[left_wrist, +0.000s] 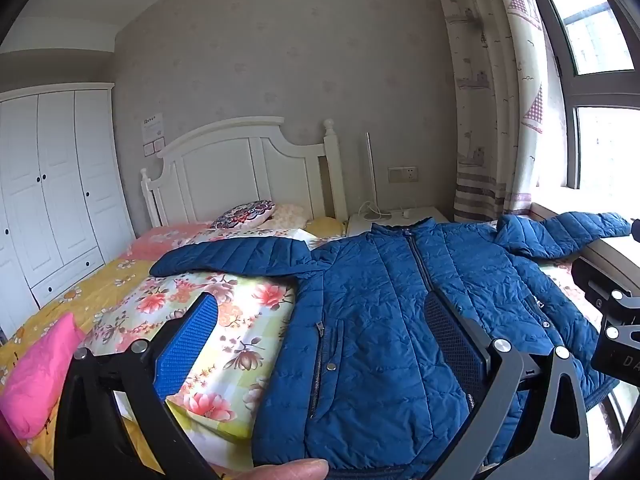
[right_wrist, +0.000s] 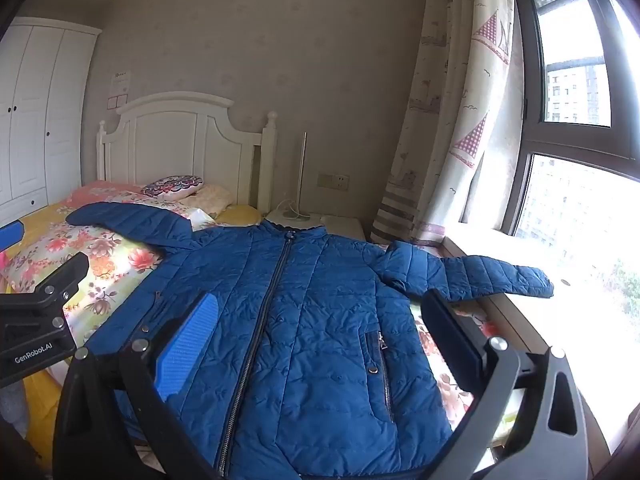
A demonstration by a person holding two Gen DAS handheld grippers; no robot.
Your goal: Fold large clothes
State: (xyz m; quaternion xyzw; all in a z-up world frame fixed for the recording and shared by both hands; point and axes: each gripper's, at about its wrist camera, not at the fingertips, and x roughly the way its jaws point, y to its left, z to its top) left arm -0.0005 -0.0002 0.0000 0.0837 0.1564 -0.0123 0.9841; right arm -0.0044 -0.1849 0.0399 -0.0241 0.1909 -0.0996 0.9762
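Across the floral bedspread, a blue quilted jacket lies face-up, zipped, sleeves spread wide, probably laid flat ready for folding. Above its hem hang the left gripper and right gripper, both wide open, holding nothing.

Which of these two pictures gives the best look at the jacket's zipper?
The right wrist view: the zipper runs unobstructed from collar to hem. In the left wrist view the zipper disappears behind the left hand-held gripper.
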